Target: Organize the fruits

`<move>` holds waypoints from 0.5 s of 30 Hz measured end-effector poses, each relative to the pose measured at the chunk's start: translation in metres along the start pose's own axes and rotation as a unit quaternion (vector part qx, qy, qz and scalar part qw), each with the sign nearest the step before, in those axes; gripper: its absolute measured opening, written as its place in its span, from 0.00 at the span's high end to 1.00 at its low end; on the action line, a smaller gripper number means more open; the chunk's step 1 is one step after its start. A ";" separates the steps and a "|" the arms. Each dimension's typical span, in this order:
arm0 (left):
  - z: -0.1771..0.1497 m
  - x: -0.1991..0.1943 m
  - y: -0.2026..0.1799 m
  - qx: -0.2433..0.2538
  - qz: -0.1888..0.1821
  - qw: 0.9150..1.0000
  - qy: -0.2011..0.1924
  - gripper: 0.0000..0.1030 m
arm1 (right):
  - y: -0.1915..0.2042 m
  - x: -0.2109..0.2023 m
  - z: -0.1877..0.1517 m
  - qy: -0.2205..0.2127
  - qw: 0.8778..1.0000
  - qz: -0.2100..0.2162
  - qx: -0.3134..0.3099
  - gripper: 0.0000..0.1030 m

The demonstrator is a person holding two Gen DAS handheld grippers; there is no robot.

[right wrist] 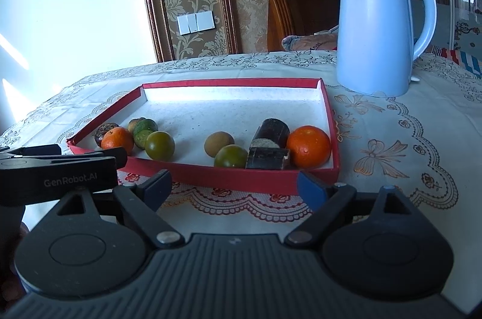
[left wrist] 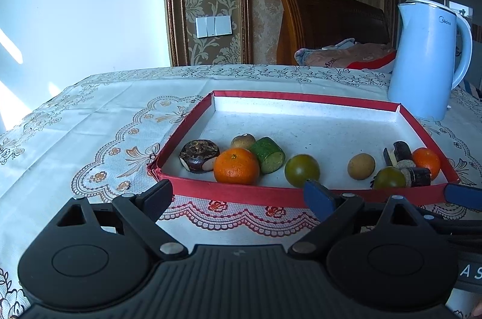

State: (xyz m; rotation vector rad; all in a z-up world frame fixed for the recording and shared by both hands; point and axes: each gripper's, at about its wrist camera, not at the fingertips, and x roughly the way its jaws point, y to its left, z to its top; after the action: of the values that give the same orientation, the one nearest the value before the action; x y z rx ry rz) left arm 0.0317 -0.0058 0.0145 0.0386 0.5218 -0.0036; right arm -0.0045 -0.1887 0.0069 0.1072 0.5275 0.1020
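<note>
A red-rimmed shallow box (left wrist: pixel 241 192) (right wrist: pixel 229 178) lies on the table and holds the fruit. At its left end sit a dark brown piece (left wrist: pixel 198 154), an orange (left wrist: pixel 236 166) (right wrist: pixel 117 139), a cucumber chunk (left wrist: pixel 268 155) (right wrist: pixel 144 130) and a small brown fruit (left wrist: pixel 242 141). Two green fruits (left wrist: pixel 302 170) (right wrist: pixel 159 145) and a tan fruit (left wrist: pixel 361 166) (right wrist: pixel 219 143) lie in the middle. At the right end are dark pieces (right wrist: pixel 271 133) and a second orange (left wrist: pixel 426 162) (right wrist: pixel 308 147). My left gripper (left wrist: pixel 238 195) and right gripper (right wrist: pixel 233 186) are open, empty, just before the box's near rim.
A pale blue electric kettle (left wrist: pixel 427 59) (right wrist: pixel 376 32) stands behind the box's right corner. The table carries a patterned lace cloth (left wrist: pixel 90 123). A wooden headboard (left wrist: pixel 328 14) and bedding lie beyond. The left gripper's body (right wrist: pixel 57 168) shows in the right wrist view.
</note>
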 end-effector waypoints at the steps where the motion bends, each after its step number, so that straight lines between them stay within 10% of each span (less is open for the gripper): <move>1: 0.000 0.000 0.001 -0.001 -0.002 1.000 -0.001 0.09 | 0.000 0.001 0.000 0.002 1.000 -0.002 -0.001 0.13; 15: -0.002 0.000 -0.002 0.001 0.009 1.000 -0.005 0.00 | 0.008 0.010 0.001 0.030 0.999 -0.030 -0.022 0.10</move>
State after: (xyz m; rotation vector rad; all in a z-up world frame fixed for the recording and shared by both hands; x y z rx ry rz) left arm 0.0306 -0.0073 0.0131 0.0460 0.5121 0.0136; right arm 0.0041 -0.1796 0.0033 0.0461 0.5870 0.0580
